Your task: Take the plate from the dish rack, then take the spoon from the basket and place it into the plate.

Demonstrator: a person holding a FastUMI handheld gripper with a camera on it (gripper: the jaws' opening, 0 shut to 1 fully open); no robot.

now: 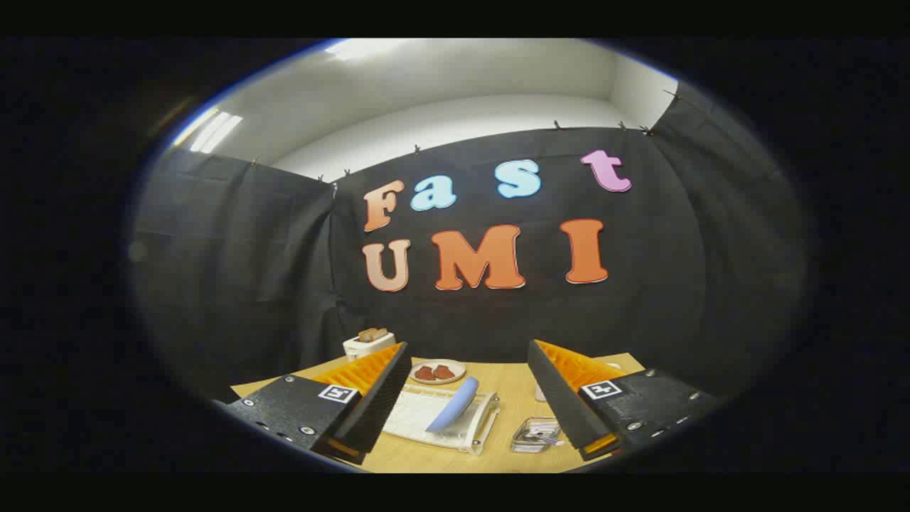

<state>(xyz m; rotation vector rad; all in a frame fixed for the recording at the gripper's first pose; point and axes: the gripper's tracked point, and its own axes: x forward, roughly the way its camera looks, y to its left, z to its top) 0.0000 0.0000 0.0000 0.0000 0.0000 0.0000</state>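
The gripper (469, 405) is being held high above the worktop (512, 398) with its fingers spread wide apart, and nothing is being gripped between them. The gap between the fingers is being left free, and through it the dish rack (444, 423) is being seen below, with the plate (453, 405) standing tilted in it. Beside the rack, a strip of bare worktop is lying open between it and the basket (534, 435), which is sitting near the right finger. Beyond the rack, passage is being narrowed by a small dish of food (437, 372) and, further left, a toaster (368, 343). Farther back, the way is being closed by the booth's wall (462, 320).
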